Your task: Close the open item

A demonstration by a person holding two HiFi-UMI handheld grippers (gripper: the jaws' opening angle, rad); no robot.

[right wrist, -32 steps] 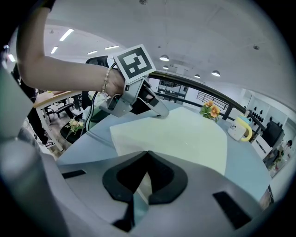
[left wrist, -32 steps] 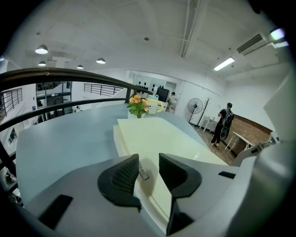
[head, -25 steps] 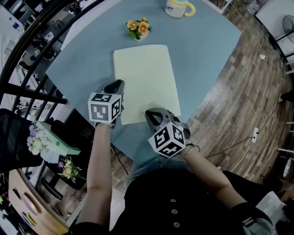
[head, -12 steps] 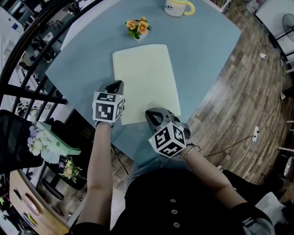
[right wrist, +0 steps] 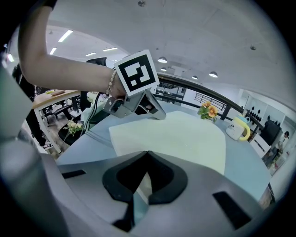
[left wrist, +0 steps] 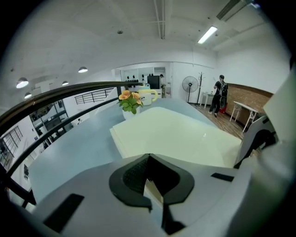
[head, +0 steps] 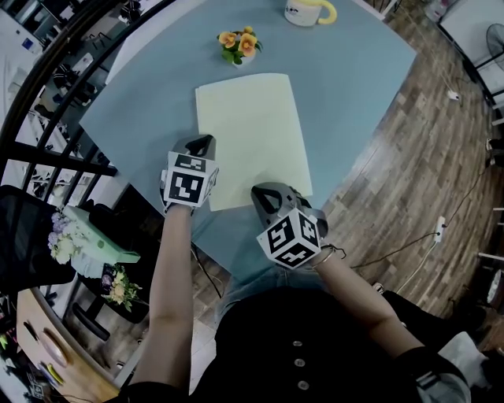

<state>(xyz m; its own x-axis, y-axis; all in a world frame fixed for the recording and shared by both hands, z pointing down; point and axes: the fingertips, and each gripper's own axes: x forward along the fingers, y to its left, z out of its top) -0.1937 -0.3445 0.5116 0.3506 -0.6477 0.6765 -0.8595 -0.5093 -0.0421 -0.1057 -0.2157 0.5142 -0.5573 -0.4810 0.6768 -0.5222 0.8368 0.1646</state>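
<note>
The left gripper (head: pixel 202 143) is just finishing closing its jaws, seemingly empty, at the left edge of the yellow folder (head: pixel 252 126), which is already lying flat, while the right gripper (head: pixel 264 195) is resting shut.

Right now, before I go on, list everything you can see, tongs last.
table: one, blue-grey, centre of view
folder: one, pale yellow, lying mid-table
flower pot: one, orange blooms, beyond the folder
mug: one, white with yellow handle, far edge of table
left tongs: one, grey, shut, at the folder's left edge
right tongs: one, grey, shut, at the folder's near edge
</note>
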